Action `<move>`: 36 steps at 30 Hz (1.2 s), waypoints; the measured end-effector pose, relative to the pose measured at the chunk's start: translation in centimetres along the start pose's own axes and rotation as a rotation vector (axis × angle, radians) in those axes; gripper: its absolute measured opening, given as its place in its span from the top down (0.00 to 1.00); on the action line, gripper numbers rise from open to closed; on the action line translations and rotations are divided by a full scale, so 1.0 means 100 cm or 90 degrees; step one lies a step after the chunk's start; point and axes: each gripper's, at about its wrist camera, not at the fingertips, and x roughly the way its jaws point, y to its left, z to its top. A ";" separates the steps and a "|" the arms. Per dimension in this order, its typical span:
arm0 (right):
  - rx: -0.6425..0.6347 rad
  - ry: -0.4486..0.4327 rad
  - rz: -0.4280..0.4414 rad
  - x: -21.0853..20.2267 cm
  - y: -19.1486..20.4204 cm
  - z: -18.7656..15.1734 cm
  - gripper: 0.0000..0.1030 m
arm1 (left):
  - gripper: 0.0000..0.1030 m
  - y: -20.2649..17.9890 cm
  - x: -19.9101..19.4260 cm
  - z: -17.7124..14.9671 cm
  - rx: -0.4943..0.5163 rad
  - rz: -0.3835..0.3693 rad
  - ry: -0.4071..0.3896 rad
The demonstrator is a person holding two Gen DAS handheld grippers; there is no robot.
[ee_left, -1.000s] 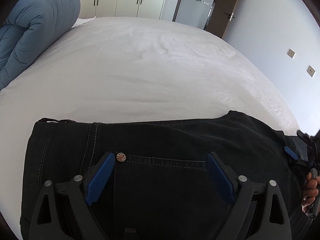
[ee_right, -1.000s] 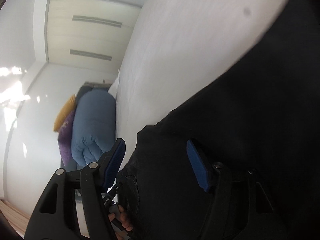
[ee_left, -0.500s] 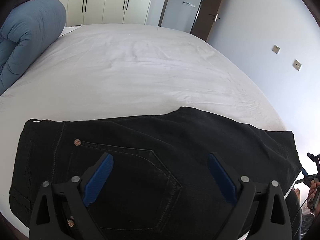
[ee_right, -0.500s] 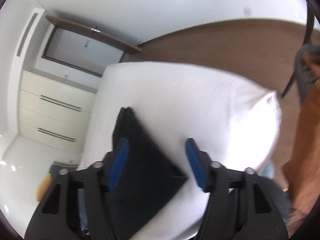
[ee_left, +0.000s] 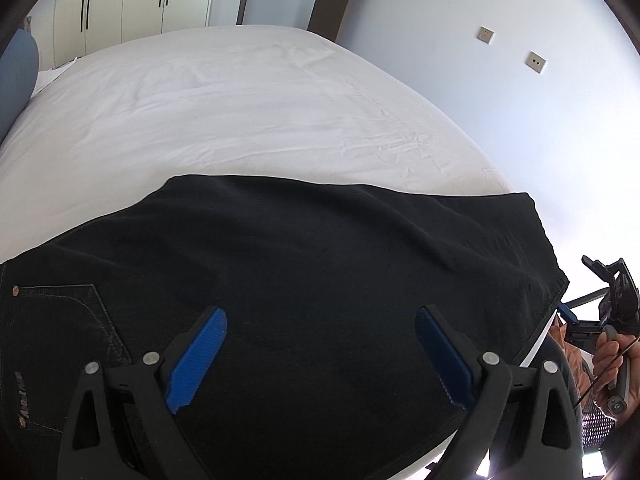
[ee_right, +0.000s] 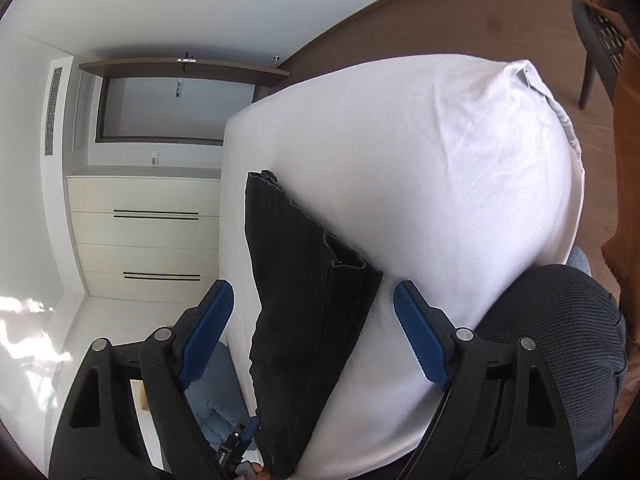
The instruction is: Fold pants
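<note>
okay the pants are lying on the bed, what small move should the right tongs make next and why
Probably ease the right tongs, open and just widened with nothing gripped, onto the pants hem: the black legs lie full length on the bed, still unfolded lengthwise.

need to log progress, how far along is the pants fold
Done: the black denim pants lie flat along the near edge of the white-sheeted bed, apparently folded leg over leg, with one hem end showing stacked layers. In hand: nothing; the left gripper hovers open over the cloth, and the right gripper, whose jaws have just been opening, holds nothing. Left: probably folding the long strip across its length.
</note>
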 end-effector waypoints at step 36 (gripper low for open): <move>-0.010 -0.003 -0.014 0.059 0.007 0.000 0.90 | 0.01 0.014 0.046 -0.007 -0.040 0.001 0.081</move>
